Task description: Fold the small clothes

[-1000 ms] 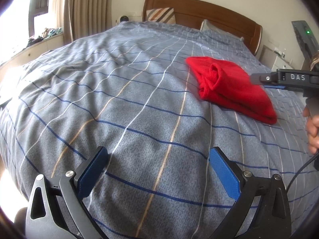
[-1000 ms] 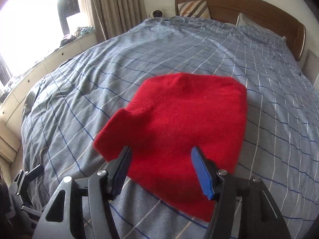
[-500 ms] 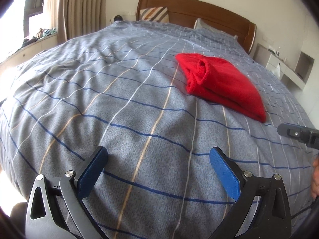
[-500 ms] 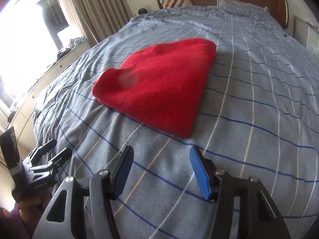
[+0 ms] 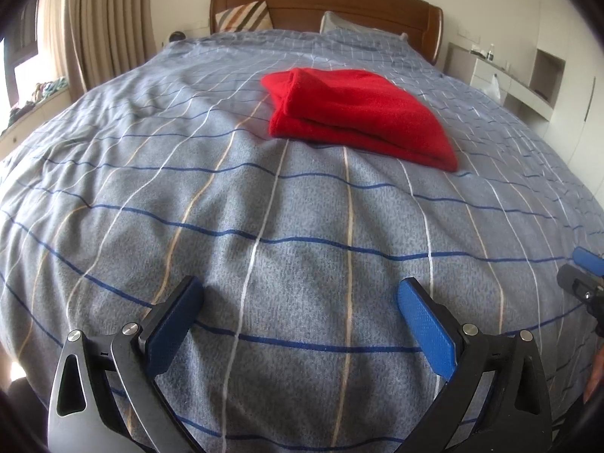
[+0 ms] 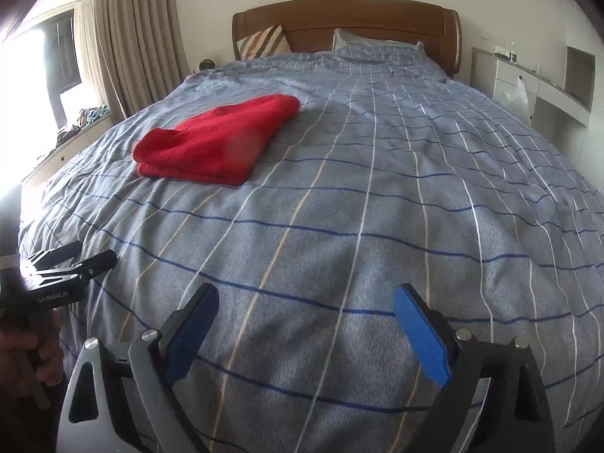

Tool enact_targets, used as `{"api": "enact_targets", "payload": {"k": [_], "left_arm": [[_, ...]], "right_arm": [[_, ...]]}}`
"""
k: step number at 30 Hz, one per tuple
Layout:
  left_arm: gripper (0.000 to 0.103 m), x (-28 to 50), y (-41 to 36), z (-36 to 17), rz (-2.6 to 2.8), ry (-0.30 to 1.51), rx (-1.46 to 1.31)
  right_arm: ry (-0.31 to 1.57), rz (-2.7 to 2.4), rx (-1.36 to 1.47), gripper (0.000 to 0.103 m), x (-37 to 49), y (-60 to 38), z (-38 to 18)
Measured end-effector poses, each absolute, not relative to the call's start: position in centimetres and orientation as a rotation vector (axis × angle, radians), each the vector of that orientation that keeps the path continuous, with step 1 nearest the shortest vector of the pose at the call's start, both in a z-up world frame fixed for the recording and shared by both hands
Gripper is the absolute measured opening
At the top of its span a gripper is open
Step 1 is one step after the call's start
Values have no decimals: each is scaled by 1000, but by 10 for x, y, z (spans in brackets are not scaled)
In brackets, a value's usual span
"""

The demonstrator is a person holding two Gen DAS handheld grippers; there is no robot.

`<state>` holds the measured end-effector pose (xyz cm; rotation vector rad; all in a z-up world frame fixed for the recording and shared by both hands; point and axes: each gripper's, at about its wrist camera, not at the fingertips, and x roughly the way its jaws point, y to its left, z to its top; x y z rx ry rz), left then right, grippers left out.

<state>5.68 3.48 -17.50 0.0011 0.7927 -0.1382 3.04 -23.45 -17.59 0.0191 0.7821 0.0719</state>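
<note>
A red garment (image 5: 358,120) lies folded in a flat rectangle on the blue-grey checked bedspread (image 5: 264,207), toward the headboard. It also shows in the right wrist view (image 6: 219,141), far left of centre. My left gripper (image 5: 300,321) is open and empty, low over the near part of the bed, well short of the garment. My right gripper (image 6: 304,326) is open and empty, also over the near bed, with the garment far ahead to its left. Each gripper shows at the edge of the other's view.
A wooden headboard (image 5: 324,3) with a striped cushion (image 5: 245,15) and a pillow stands at the far end. Curtains (image 6: 132,37) and a window ledge with clutter run along the left. White shelves and a cabinet (image 6: 536,79) stand on the right.
Both grippers have pulled back from the red garment toward the foot of the bed. The right gripper, which was over the garment's edge, is now far from it. The garment lies still.
</note>
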Motion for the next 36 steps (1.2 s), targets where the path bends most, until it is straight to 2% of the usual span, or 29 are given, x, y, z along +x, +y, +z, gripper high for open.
{"api": "enact_targets", "payload": {"k": [7, 36], "left_arm": [[103, 56, 32, -179, -134, 798, 26], [103, 59, 29, -181, -140, 820, 61]], "right_arm": [[806, 75, -5, 103, 33, -231, -204], [918, 5, -71, 103, 46, -219, -207]]}}
